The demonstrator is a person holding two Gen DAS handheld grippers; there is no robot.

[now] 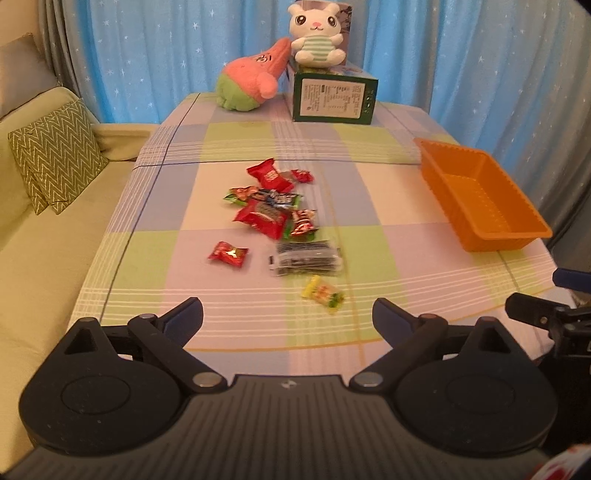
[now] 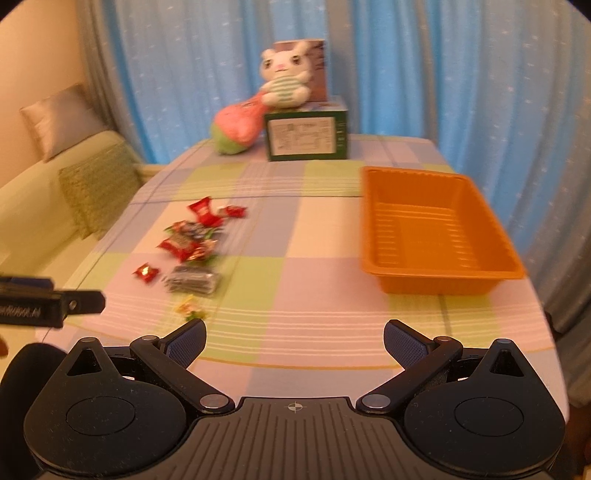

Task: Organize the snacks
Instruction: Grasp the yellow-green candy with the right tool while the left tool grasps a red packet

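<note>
Several wrapped snacks lie in a loose pile [image 1: 273, 206] mid-table: red packets, a green one, a dark clear pack [image 1: 308, 257], a lone red candy [image 1: 228, 254] and a yellow candy [image 1: 323, 293] nearest me. The pile also shows blurred in the right wrist view [image 2: 188, 243]. An empty orange tray [image 1: 480, 195] stands at the right, also in the right wrist view [image 2: 432, 229]. My left gripper [image 1: 288, 317] is open and empty above the near table edge. My right gripper [image 2: 294, 341] is open and empty, short of the tray.
A green box [image 1: 334, 98] with a white bunny plush [image 1: 317, 33] on top and a pink plush [image 1: 251, 79] stand at the table's far end. A sofa with a patterned cushion [image 1: 55, 155] runs along the left. Blue curtains hang behind.
</note>
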